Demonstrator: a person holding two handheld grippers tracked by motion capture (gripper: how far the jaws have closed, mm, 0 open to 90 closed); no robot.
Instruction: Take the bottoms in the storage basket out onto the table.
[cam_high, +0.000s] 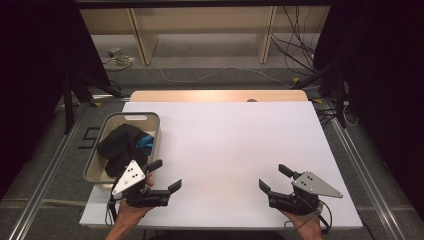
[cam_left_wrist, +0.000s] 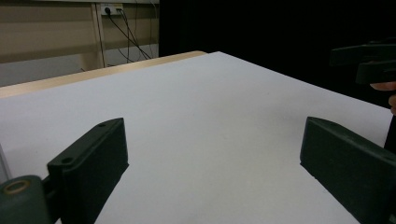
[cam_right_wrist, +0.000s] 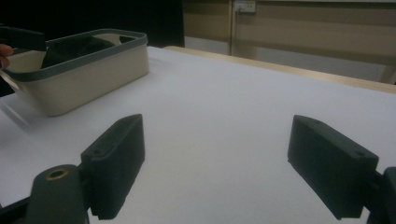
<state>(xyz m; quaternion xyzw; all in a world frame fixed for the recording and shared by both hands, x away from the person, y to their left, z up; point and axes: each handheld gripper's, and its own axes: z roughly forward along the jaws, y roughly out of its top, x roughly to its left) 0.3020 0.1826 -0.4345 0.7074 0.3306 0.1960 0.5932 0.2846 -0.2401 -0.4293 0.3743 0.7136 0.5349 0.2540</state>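
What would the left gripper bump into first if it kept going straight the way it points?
Probably nothing soon. The left gripper, jaws open, points across the bare white table; its own view looks free to the far edge. The basket sits off to its side.

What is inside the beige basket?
The basket holds crumpled black cloth with something blue at its edge. Whatever lies under the cloth is covered.

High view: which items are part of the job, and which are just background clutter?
In play:
- beige bin at the table's left edge
- dark clothes with a blue piece inside it
- left gripper and right gripper, both open and empty

Lying about:
- cables on the floor
- wooden shelving behind
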